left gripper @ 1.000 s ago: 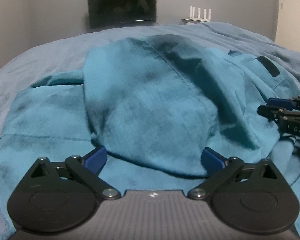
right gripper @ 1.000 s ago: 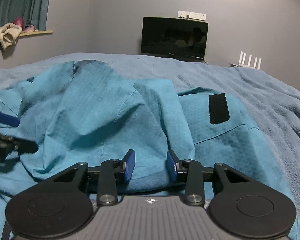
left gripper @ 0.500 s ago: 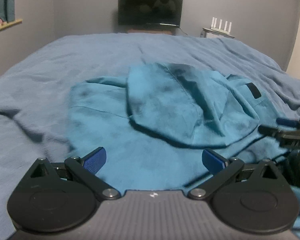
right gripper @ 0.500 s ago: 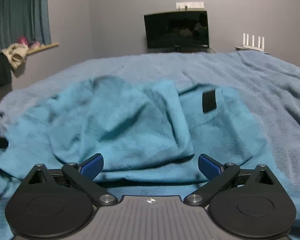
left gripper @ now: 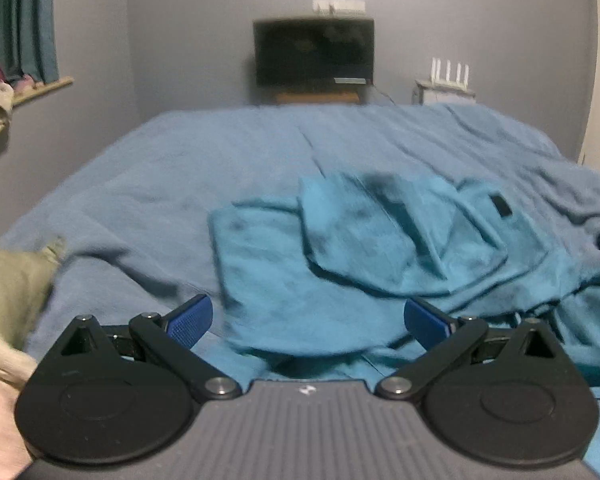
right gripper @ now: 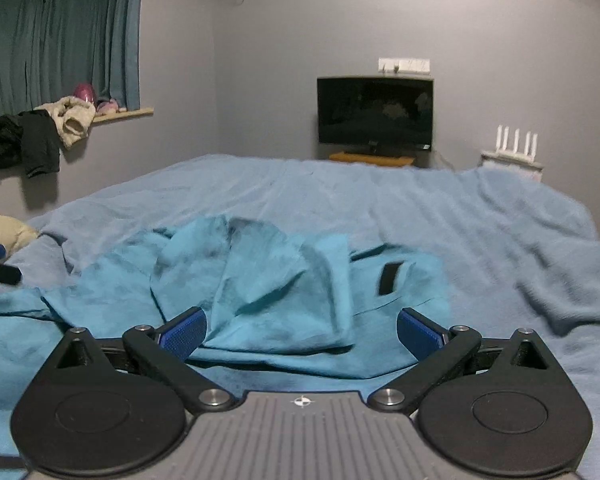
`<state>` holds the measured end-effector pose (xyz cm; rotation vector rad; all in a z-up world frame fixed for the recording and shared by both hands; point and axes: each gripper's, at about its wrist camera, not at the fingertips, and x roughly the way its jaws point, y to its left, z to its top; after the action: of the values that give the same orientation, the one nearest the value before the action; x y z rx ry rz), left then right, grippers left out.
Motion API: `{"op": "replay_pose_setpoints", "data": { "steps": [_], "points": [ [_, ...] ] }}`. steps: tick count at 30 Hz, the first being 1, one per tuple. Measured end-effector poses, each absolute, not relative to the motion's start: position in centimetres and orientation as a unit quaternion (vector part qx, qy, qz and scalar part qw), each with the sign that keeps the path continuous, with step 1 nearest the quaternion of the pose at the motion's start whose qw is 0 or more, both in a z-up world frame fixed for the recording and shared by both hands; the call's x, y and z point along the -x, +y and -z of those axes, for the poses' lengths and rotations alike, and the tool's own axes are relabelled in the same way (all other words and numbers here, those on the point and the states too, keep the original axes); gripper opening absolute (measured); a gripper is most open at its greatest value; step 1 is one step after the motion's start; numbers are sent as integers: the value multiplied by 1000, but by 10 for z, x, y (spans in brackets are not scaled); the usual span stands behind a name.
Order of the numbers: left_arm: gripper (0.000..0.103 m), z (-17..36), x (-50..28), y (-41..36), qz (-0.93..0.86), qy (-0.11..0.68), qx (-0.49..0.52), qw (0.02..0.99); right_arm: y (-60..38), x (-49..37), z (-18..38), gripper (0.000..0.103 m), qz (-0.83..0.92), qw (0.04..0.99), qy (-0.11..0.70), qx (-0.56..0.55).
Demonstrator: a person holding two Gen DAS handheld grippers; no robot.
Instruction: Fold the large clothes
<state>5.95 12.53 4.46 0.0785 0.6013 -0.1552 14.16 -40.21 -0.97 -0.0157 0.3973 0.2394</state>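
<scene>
- Right gripper [right gripper: 302, 330]: its blue-padded black fingers are spread wide with nothing between them; it is released and hangs above the near edge of the cloth.
- Left gripper [left gripper: 306, 322]: likewise spread wide and empty, clear of the fabric. Its tip also shows at the left edge of the right wrist view.
- Task item: a large teal garment of soft woven cloth [right gripper: 268, 284] lies loosely bunched on the pale blue fleece bed cover [right gripper: 480, 224], just ahead of both grippers, toward the near side of the bed.
- Orientation: the heap's long axis appears to run across the bed, side to side in both views. A small black rectangular patch [right gripper: 388, 278] marks its right-hand end; which end is collar or hem cannot be told.
- Risk: the folded-over upper layer sits puffed and uneven; judged likely to slump or spring back, since nothing pins it.
- Risk: layers overlap closely, so a next pinch may catch two plies or the bed cover beneath.
- Risk: an olive-green cloth [left gripper: 12, 280] at the left margin could be snagged by the left gripper.
</scene>
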Motion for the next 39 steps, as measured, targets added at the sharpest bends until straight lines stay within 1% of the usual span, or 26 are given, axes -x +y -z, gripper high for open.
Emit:
{"op": "replay_pose_setpoints", "data": {
  "steps": [3, 6, 8, 11, 14, 19, 26, 31, 37, 39],
  "points": [
    [102, -79, -38, 159, 87, 284, -9, 955, -430, -116, -19, 103, -125, 974, 187, -9],
    [102, -102, -14, 189, 112, 293, 23, 949, -456, -89, -41, 103, -136, 972, 190, -26],
    [102, -111, 4, 202, 139, 306, 23, 942, -470, -70, -49, 103, -149, 968, 203, -8],
    [102, -118, 32, 215, 167, 327, 5, 930, -479, -41, -53, 103, -159, 959, 230, 53],
    [102, -116, 60, 224, 186, 346, -12, 919, -487, -13, -54, 103, -180, 944, 259, 92],
    [102, -92, 105, 219, 259, 383, -40, 886, -502, 29, -54, 103, -253, 916, 298, 89],
    [102, -69, 154, 193, 324, 390, -98, 856, -499, 78, -45, 102, -292, 875, 359, 141],
    [102, -58, 164, 175, 305, 378, -137, 863, -487, 95, -30, 100, -302, 850, 390, 186],
    [102, -49, 155, 162, 293, 360, -147, 873, -473, 96, -12, 95, -288, 857, 378, 200],
    [98, -48, 150, 163, 303, 374, -142, 865, -471, 97, -10, 91, -292, 855, 378, 202]
  ]
}}
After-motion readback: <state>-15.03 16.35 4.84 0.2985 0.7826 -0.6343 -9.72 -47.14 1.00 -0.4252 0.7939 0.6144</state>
